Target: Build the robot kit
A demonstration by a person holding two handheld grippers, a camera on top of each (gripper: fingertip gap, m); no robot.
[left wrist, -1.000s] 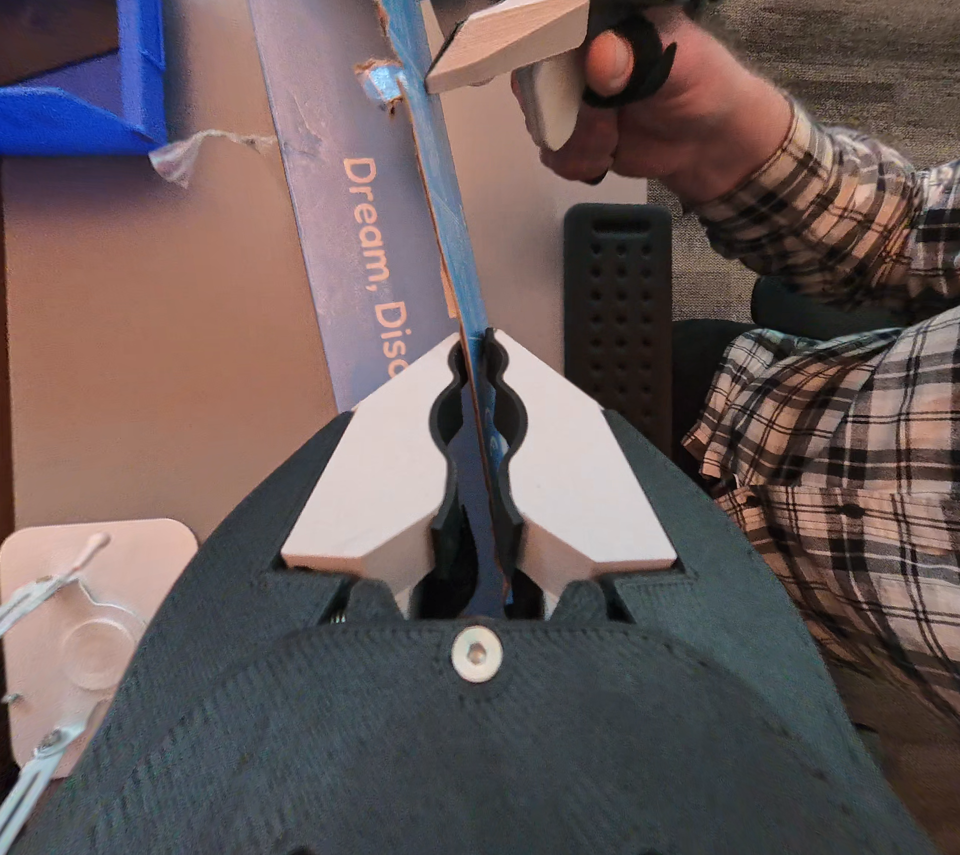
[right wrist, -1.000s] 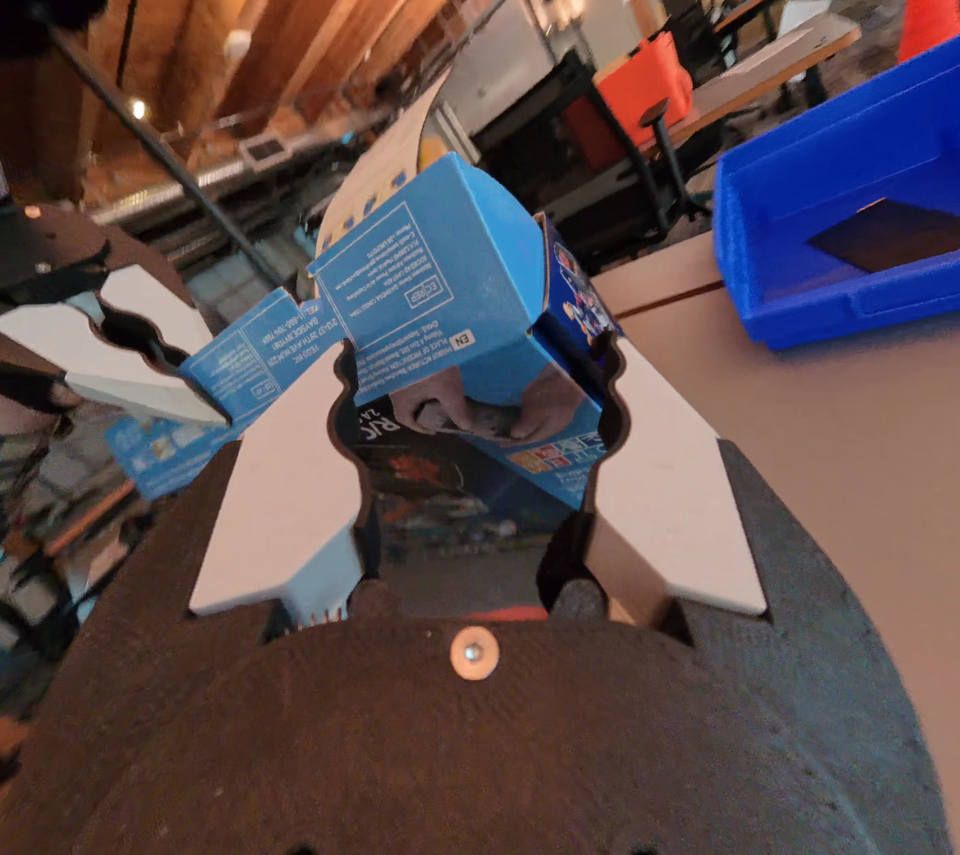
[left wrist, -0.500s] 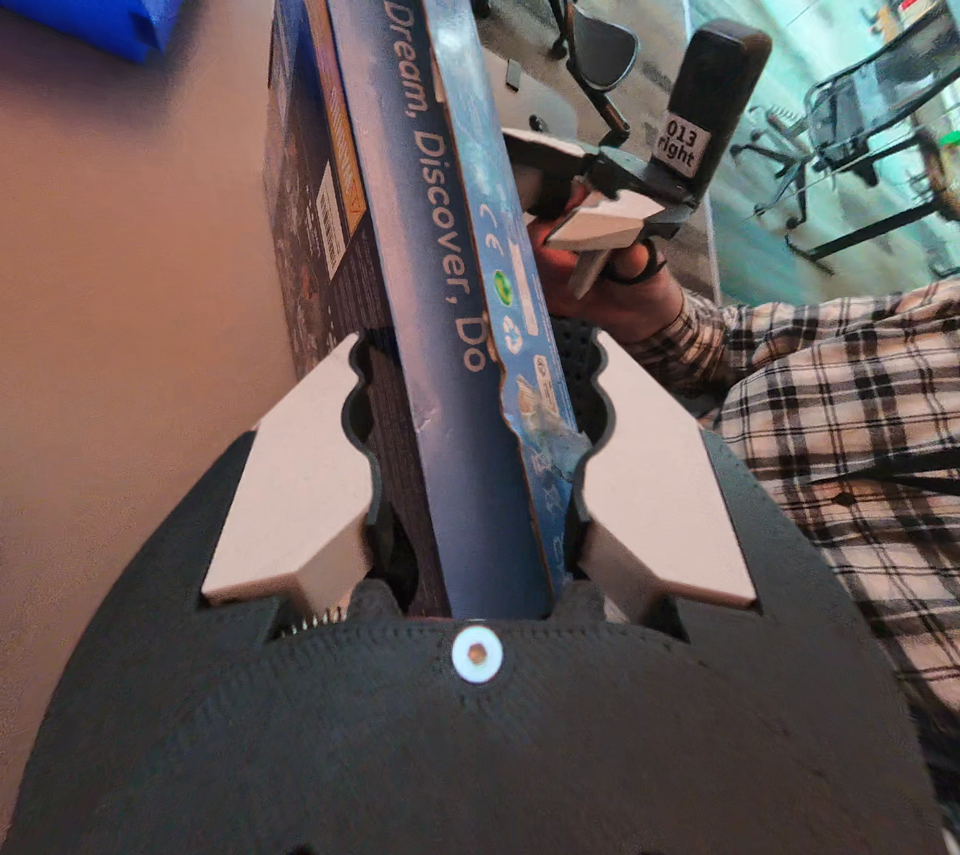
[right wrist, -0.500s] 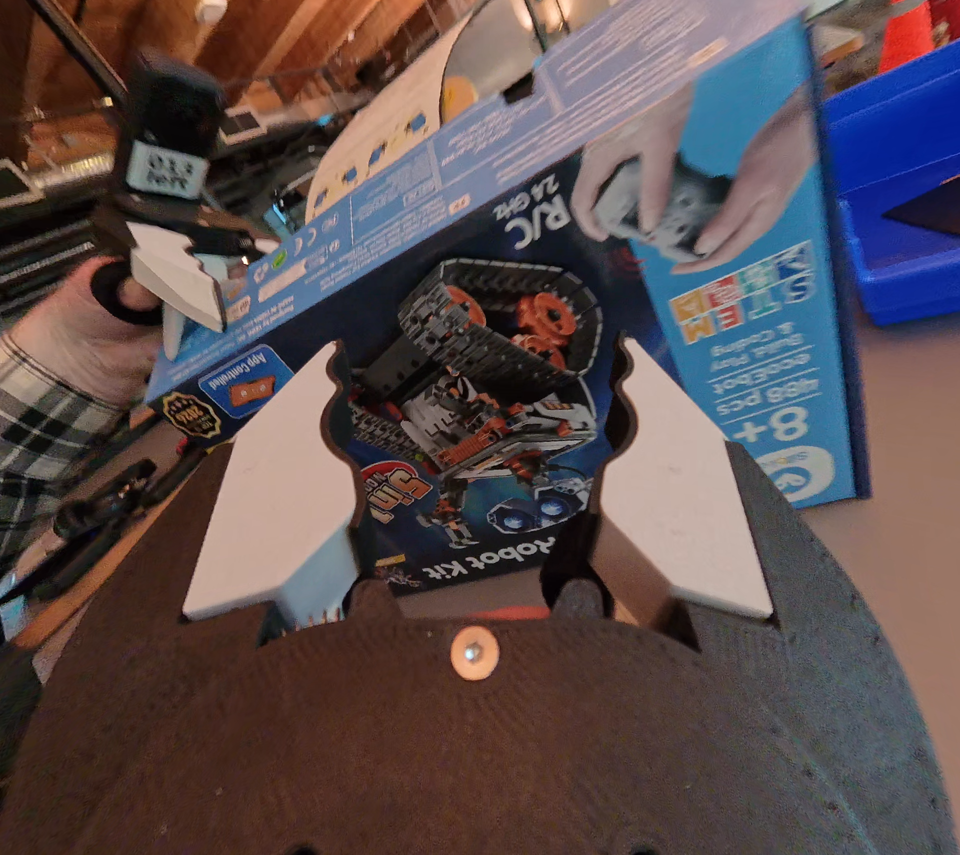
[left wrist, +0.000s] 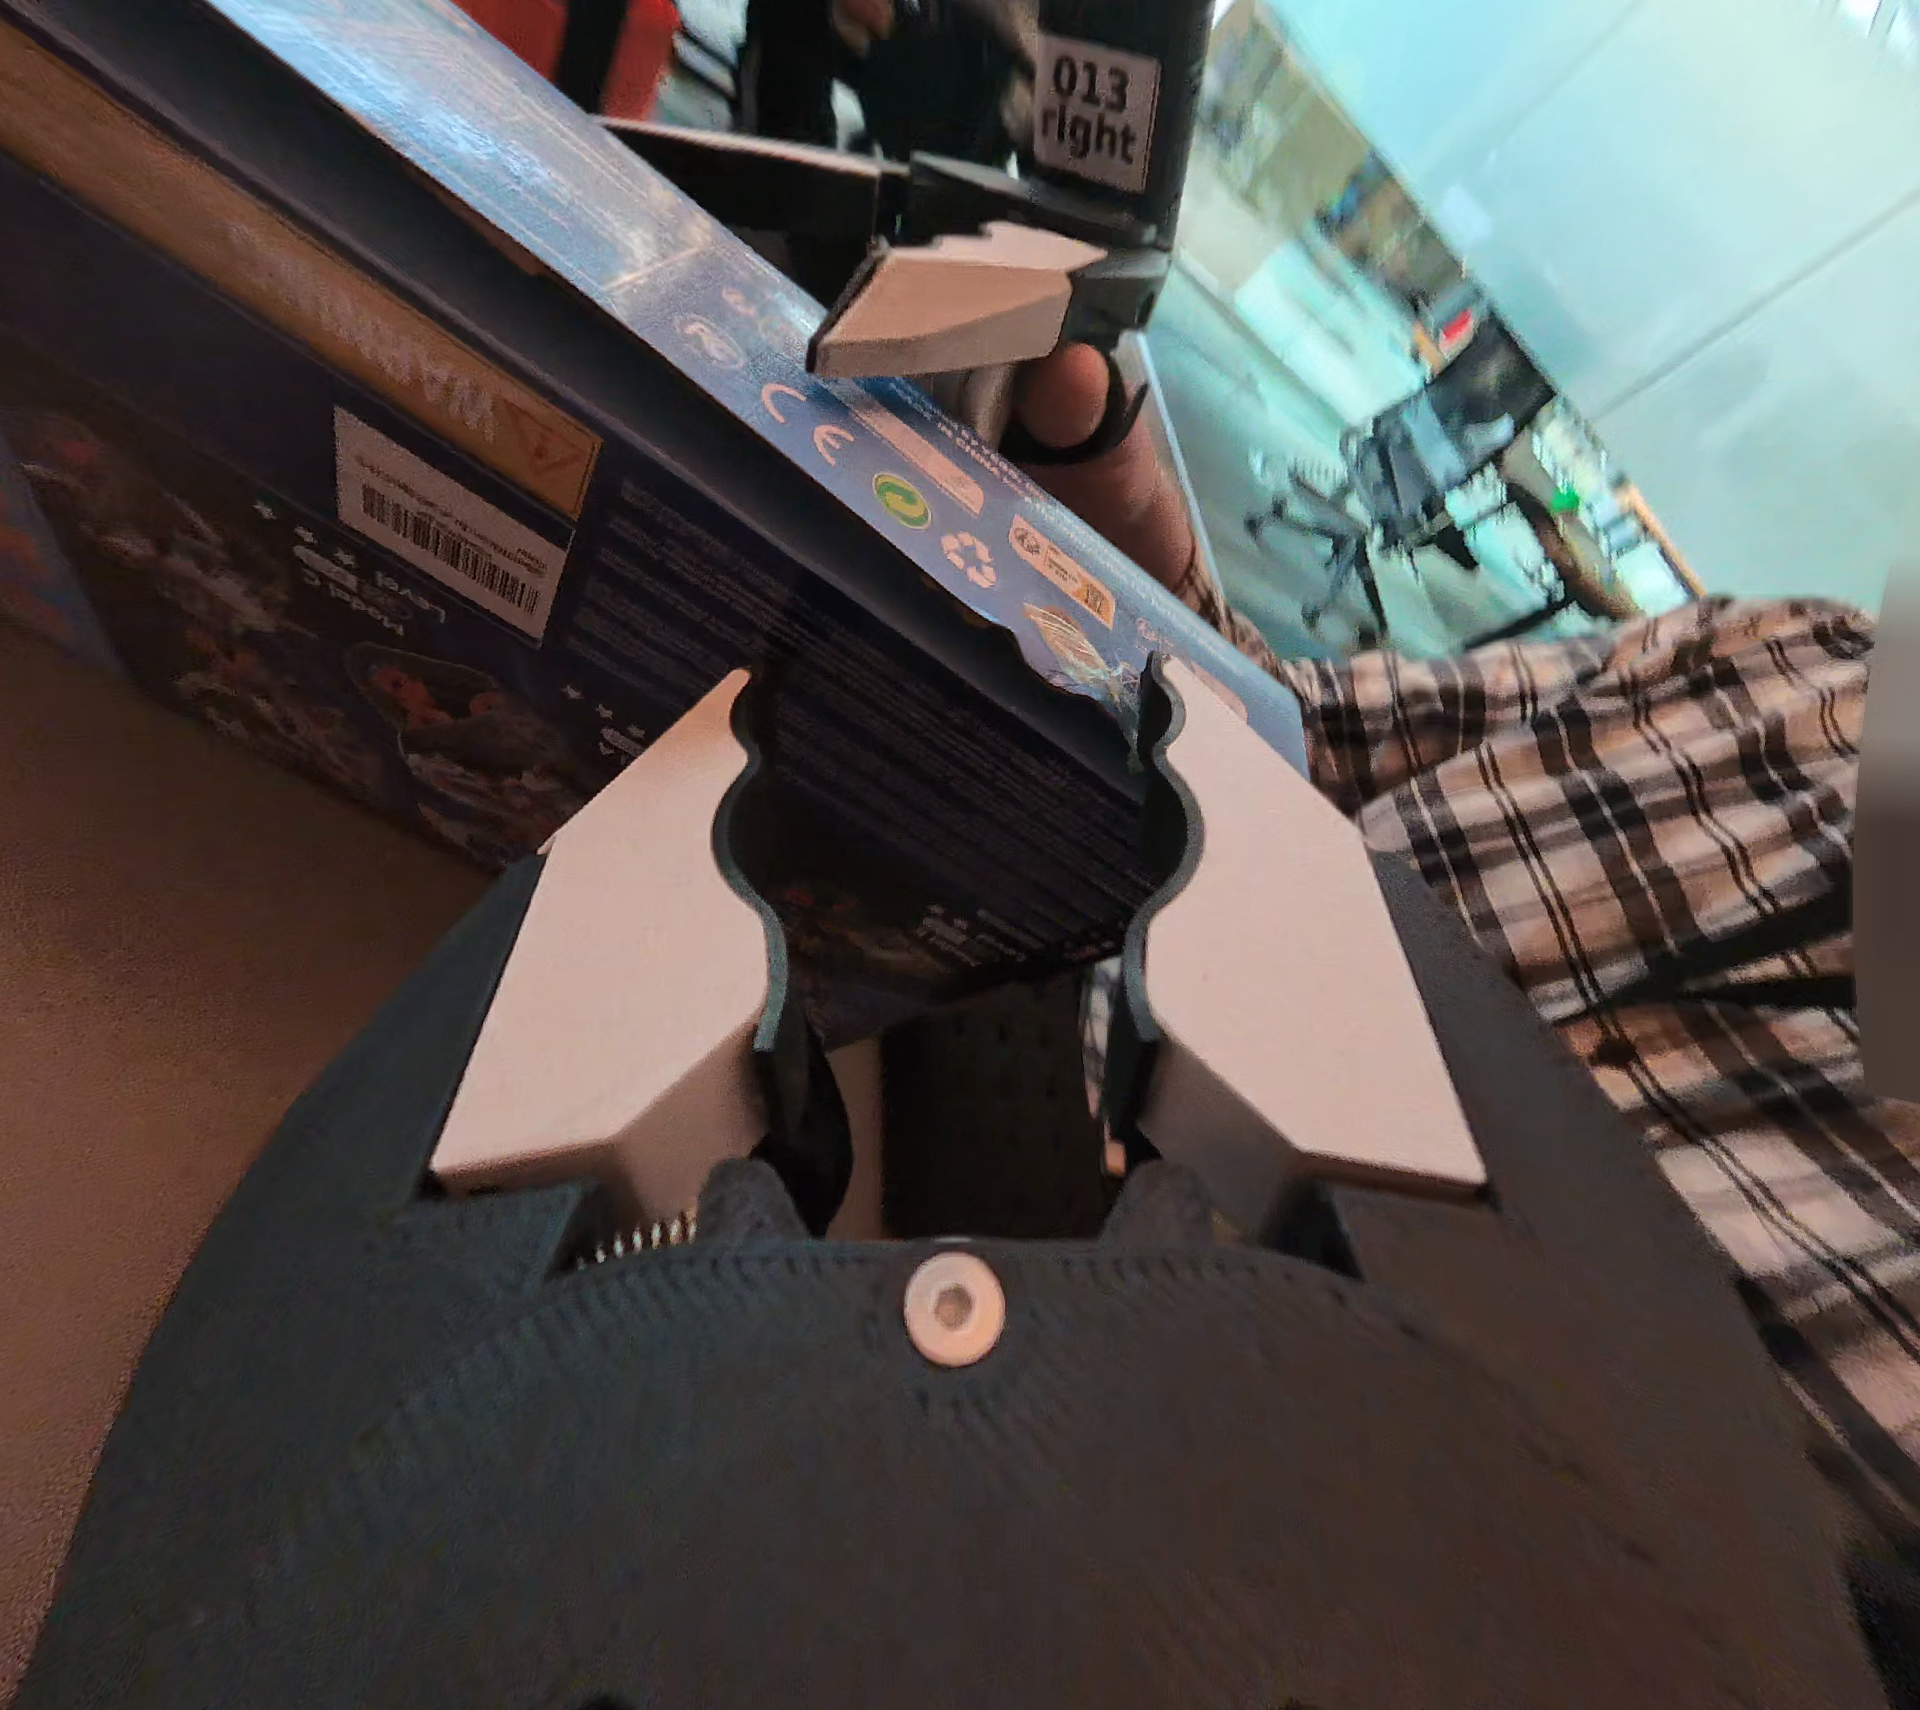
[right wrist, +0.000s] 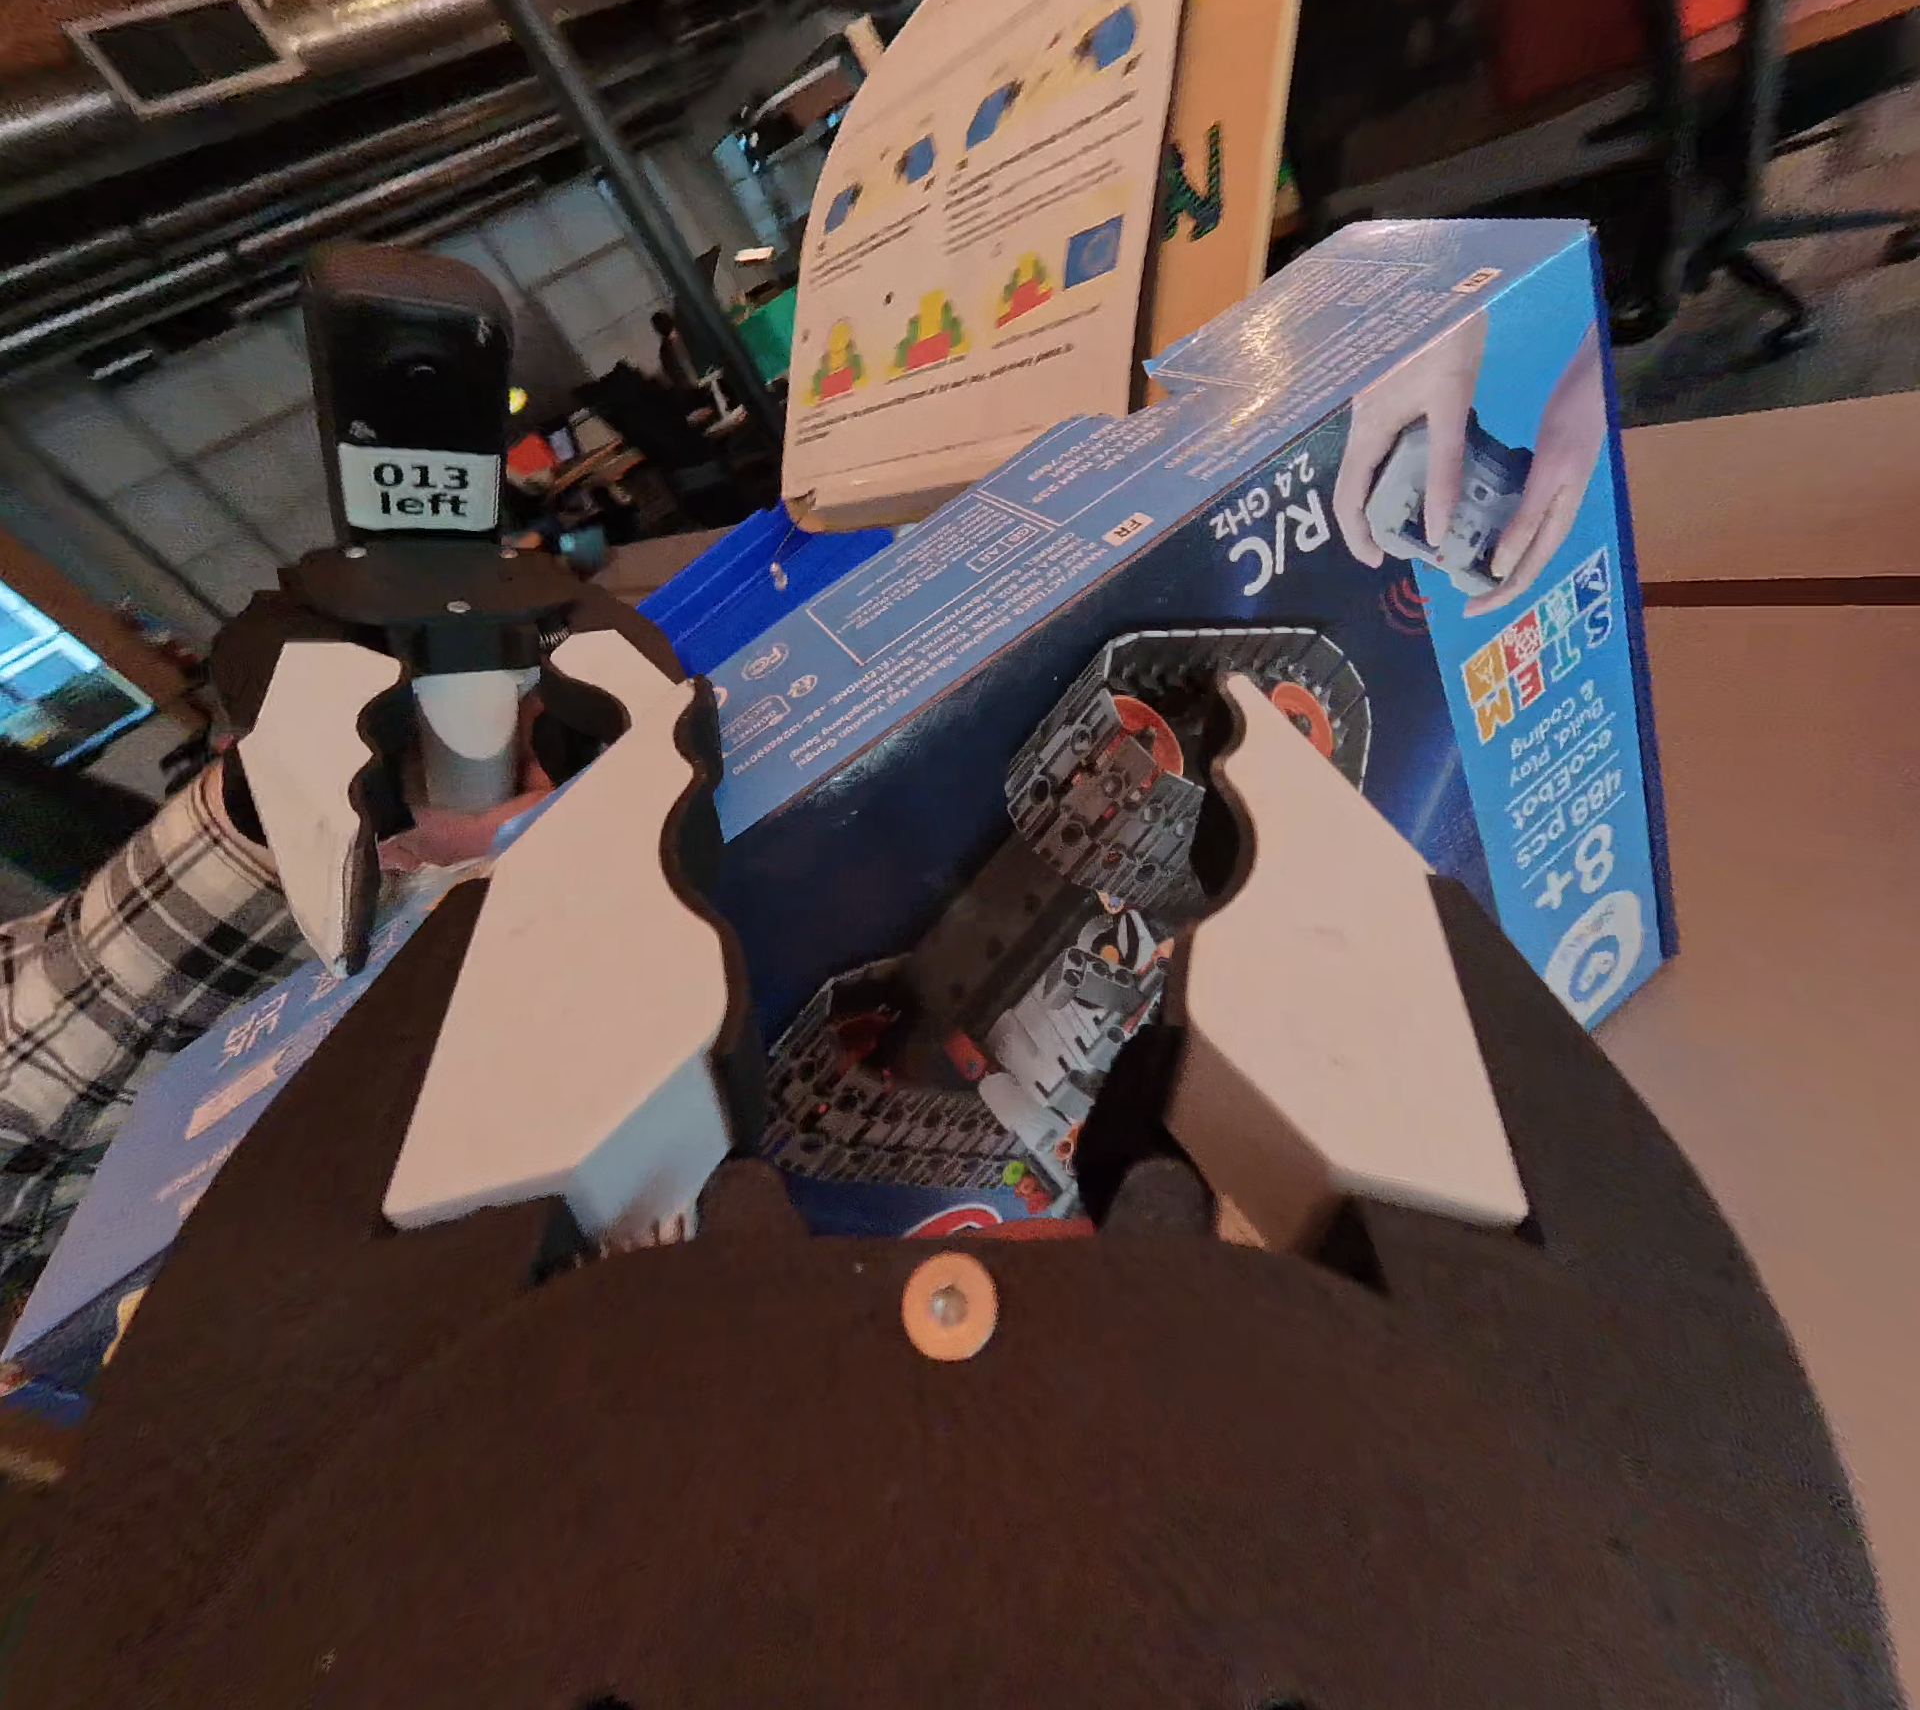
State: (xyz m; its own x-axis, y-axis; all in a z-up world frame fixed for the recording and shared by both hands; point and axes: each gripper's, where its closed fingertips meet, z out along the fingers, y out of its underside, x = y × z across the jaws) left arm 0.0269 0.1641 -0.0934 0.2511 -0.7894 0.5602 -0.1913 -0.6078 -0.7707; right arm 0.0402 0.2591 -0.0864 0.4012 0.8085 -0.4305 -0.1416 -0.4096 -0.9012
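A blue and dark toy-kit box (right wrist: pixel 1507 725) stands on its long side on the brown table (right wrist: pixel 1787 829), its top flap (right wrist: pixel 987 206) raised. My right gripper (right wrist: pixel 966 704) is open, with the box's printed front just beyond its fingers. My left gripper (left wrist: pixel 940 694) is open, and the box's near lower corner (left wrist: pixel 883 808) lies between its fingertips without being pinched. In the right wrist view the left gripper (right wrist: pixel 457 829) hangs open over the box's left end. In the left wrist view the right gripper's finger (left wrist: pixel 956 310) sits just above the box's blue upper side.
A blue bin (right wrist: pixel 727 559) stands behind the box. A person's plaid sleeve (left wrist: pixel 1558 829) and a black perforated chair armrest (left wrist: pixel 987 1089) are close to the left gripper. Chairs and desks fill the room beyond the table edge.
My left gripper let go of the box's thin flap and opened. The box turned from lying flat to standing on its side. Both grippers shifted around it.
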